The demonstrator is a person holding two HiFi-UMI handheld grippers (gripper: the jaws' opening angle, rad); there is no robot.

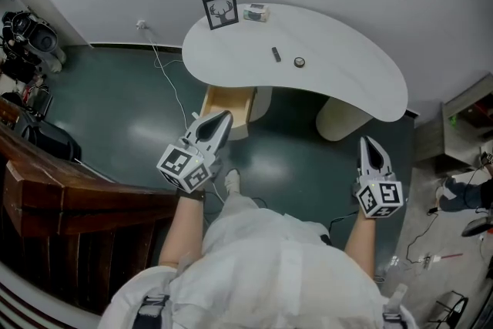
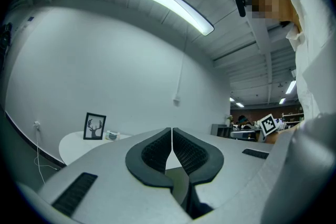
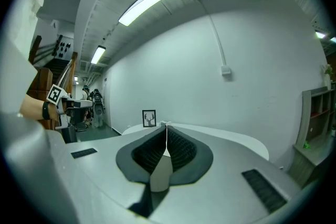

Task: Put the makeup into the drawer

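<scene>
Left tool (image 1: 223,119), right tool (image 1: 369,143) closed, empty; open floor (image 1: 296,158) before table (image 1: 339,65) edge

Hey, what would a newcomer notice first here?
A white curved table dominates the head view, a framed deer picture at its back left, a dark makeup stick and small round case near the middle. Under its left end a wooden drawer stands open; the left claw and right claw hover shut, empty.
</scene>
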